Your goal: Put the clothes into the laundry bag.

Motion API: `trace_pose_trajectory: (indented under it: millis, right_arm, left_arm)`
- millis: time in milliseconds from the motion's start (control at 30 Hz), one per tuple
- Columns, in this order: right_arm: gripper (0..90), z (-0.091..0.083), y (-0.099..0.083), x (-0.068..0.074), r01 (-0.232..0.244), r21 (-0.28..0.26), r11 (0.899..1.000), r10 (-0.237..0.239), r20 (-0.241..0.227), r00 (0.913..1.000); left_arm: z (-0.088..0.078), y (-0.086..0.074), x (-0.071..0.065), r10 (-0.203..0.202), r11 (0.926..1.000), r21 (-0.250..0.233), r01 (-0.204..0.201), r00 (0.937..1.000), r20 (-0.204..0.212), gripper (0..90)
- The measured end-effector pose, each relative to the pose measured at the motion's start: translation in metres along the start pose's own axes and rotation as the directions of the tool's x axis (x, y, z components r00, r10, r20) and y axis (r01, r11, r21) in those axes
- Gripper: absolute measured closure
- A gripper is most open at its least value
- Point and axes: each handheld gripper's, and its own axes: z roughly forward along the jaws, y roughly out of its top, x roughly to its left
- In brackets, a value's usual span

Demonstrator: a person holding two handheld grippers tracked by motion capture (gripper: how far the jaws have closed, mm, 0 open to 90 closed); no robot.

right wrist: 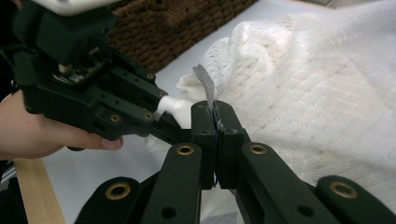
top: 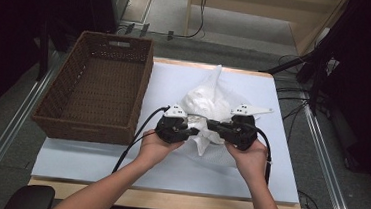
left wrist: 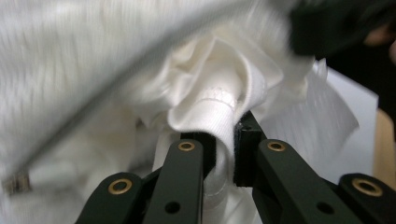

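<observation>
A crumpled white garment lies bunched in the middle of the white mat. My left gripper holds its near edge, and the left gripper view has the jaws shut on a rolled white hem. Facing it from the right, my right gripper is shut on the same edge. In the right gripper view its jaws pinch a thin grey tag on the white garment, with the left gripper close at the left. The two gripper tips nearly meet.
A brown wicker basket stands on the left part of the table, close beside the left hand. Cables run on the floor beyond the table's far edge, and metal rails line both sides.
</observation>
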Motion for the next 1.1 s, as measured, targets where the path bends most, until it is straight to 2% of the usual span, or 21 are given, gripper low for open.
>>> trace_pose_trajectory:
  millis: [133,200,300,333,433,533,633,800,867,1000,1100]
  right_arm:
    - [90.0,-0.002,0.0,-0.001,-0.004,-0.004,1.0,0.004,-0.013,0.9999]
    - [90.0,-0.003,-0.001,-0.003,-0.025,0.002,1.0,0.025,-0.022,0.9994]
    - [90.0,-0.003,-0.003,-0.006,-0.025,0.019,1.0,0.025,-0.026,0.9993]
    - [90.0,-0.002,-0.004,-0.006,-0.029,0.019,0.999,0.029,-0.022,0.9993]
    - [90.0,-0.003,-0.004,-0.008,-0.033,0.012,0.999,0.034,-0.012,0.9994]
    - [90.0,-0.004,-0.005,-0.009,-0.037,0.022,0.999,0.038,-0.008,0.9993]
    - [90.0,-0.004,-0.005,-0.008,-0.036,0.026,0.999,0.036,-0.004,0.9994]
    - [90.0,-0.001,-0.007,-0.011,-0.047,0.039,0.998,0.047,-0.004,0.9989]
    - [90.0,0.001,-0.008,-0.013,-0.054,0.045,0.998,0.054,-0.003,0.9986]
    - [90.0,0.003,-0.01,-0.017,-0.064,0.053,0.997,0.064,0.0,0.998]
    - [90.0,0.004,-0.011,-0.019,-0.071,0.059,0.996,0.071,0.002,0.9975]
  left_arm:
    - [0.009,0.007,-0.005,0.039,0.9992,-0.01,-0.039,0.9989,-0.026,84.5]
    - [0.018,0.006,-0.003,0.041,0.999,-0.013,-0.042,0.9982,-0.044,84.5]
    - [0.031,0.006,-0.001,0.04,0.9987,-0.028,-0.042,0.9969,-0.068,84.5]
    - [0.036,0.006,-0.001,0.054,0.998,-0.028,-0.056,0.9953,-0.081,84.5]
    - [0.047,0.009,-0.001,0.067,0.9975,-0.013,-0.069,0.9928,-0.099,84.4]
    - [0.06,0.009,0.002,0.094,0.9956,0.014,-0.093,0.9871,-0.13,84.4]
    - [0.068,0.008,0.007,0.087,0.9962,0.016,-0.086,0.9858,-0.143,84.3]
    - [0.08,0.006,0.016,0.092,0.9952,0.05,-0.085,0.982,-0.165,84.2]
    - [0.084,0.006,0.018,0.076,0.9965,0.048,-0.069,0.9837,-0.163,84.2]
    - [0.09,0.005,0.024,0.068,0.9969,0.051,-0.06,0.9827,-0.172,84.0]
    - [0.094,0.005,0.028,0.047,0.998,0.05,-0.039,0.9828,-0.179,83.9]
